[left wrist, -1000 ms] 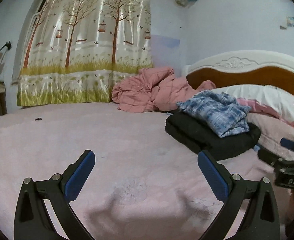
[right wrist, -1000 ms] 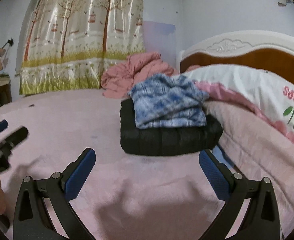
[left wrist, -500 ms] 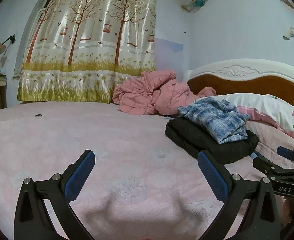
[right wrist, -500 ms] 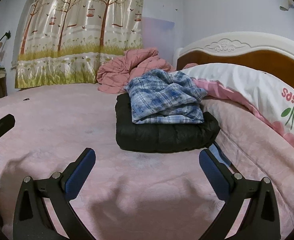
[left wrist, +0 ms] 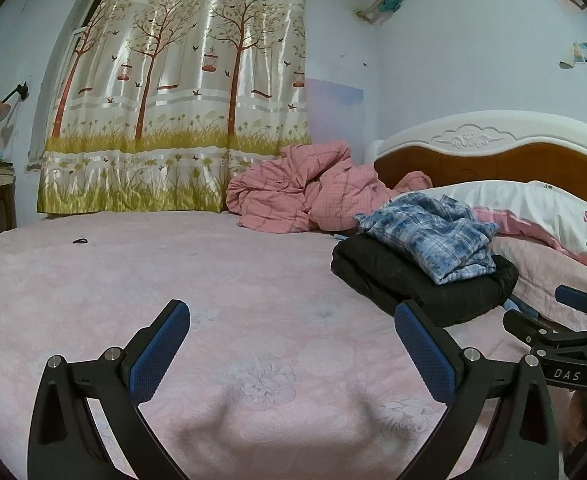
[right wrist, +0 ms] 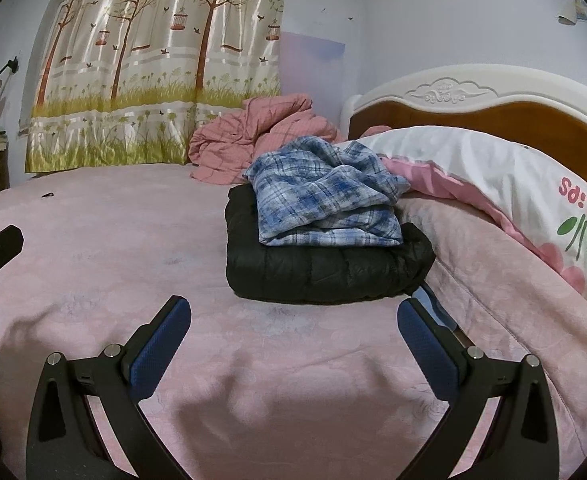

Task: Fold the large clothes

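I hold both hand-held grippers, left (left wrist: 291, 338) and right (right wrist: 293, 336), spread wide and empty over the bed (right wrist: 133, 248), facing the plaid shirt (right wrist: 325, 204) crumpled atop the black jacket (right wrist: 325, 272), presumably my next fold.

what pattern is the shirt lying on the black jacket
Blue and white plaid shirt on the black jacket; clearest in the right wrist view.

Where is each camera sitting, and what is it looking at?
Left wrist: rides the left hand-held gripper, low over the pink bed, facing the curtain; its open fingers and the right gripper show.
Right wrist: rides the right hand-held gripper, facing the blue plaid shirt on the black jacket; its open fingers show.
Shared: shirt, jacket, curtain, headboard.
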Demonstrator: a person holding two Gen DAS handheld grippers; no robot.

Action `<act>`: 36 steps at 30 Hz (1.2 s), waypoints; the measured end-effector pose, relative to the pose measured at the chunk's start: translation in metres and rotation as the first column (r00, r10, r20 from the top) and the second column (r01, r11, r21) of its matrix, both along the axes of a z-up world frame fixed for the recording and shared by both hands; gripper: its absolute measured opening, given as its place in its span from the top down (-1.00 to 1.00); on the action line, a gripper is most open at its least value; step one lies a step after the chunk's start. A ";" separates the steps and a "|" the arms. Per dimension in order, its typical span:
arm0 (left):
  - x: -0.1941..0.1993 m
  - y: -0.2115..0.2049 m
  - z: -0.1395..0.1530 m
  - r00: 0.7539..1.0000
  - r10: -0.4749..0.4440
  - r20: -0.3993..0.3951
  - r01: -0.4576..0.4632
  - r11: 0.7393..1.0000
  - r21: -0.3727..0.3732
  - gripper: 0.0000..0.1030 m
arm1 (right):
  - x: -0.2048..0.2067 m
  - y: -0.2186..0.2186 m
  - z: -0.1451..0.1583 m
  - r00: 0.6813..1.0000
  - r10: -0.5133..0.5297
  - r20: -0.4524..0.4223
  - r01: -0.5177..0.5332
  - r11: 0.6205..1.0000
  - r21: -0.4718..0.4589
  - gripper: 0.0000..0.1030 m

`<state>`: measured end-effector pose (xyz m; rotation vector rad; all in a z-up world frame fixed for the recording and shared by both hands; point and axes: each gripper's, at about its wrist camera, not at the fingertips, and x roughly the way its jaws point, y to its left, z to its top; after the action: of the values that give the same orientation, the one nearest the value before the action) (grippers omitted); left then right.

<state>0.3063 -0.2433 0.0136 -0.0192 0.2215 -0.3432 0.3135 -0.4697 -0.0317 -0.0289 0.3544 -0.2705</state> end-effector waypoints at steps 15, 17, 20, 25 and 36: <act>0.000 -0.001 0.001 1.000 -0.004 -0.005 0.004 1.000 0.010 -1.00 | 0.003 -0.001 -0.001 1.000 0.007 -0.008 -0.007 1.000 0.002 -0.99; 0.000 -0.001 0.000 1.000 -0.004 -0.006 0.004 1.000 0.010 -1.00 | 0.003 -0.001 -0.002 1.000 0.009 -0.009 -0.008 1.000 0.004 -0.99; 0.000 -0.001 0.000 1.000 -0.002 -0.006 0.002 1.000 0.008 -1.00 | 0.002 0.000 -0.001 1.000 0.008 -0.009 -0.008 1.000 0.003 -0.99; 0.002 0.005 0.003 1.000 0.002 -0.017 -0.002 1.000 -0.007 -1.00 | 0.002 0.000 -0.002 1.000 0.010 -0.007 -0.010 1.000 0.004 -0.99; 0.002 0.010 0.004 1.000 0.003 -0.003 -0.003 1.000 -0.005 -1.00 | 0.003 0.004 -0.003 1.000 0.019 -0.012 -0.019 1.000 0.015 -0.99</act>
<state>0.3084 -0.2331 0.0174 -0.0251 0.2236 -0.3410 0.3161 -0.4659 -0.0347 -0.0198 0.3684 -0.2489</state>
